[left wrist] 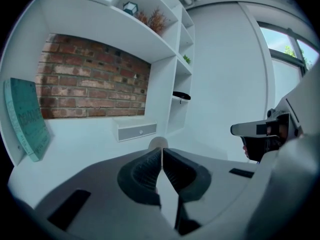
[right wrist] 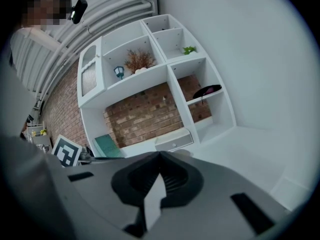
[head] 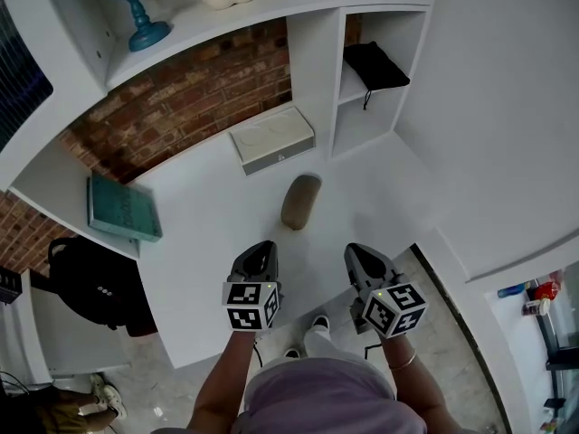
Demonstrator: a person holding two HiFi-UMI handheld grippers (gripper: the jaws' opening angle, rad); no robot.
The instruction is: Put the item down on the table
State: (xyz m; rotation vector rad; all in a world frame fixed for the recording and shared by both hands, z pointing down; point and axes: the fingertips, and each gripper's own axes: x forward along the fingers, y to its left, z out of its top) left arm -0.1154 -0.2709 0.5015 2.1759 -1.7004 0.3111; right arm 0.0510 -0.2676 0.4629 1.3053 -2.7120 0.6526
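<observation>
A tan oblong item (head: 300,202) lies flat on the white table (head: 217,269), just ahead of both grippers. My left gripper (head: 261,259) hovers a short way behind it, shut, with nothing between its jaws. In the left gripper view the item's rounded top (left wrist: 158,143) peeks over the closed left gripper (left wrist: 162,154). My right gripper (head: 362,262) is held beside the left one, also shut and empty. The right gripper view shows the right gripper (right wrist: 161,157) with its jaws meeting and the item hidden behind them.
A white box speaker (head: 271,140) stands at the back of the table against the brick wall (head: 181,107). A teal book (head: 123,208) leans at the left. A black pouch (head: 375,66) lies on a shelf to the right. A black backpack (head: 95,283) sits below the table's left edge.
</observation>
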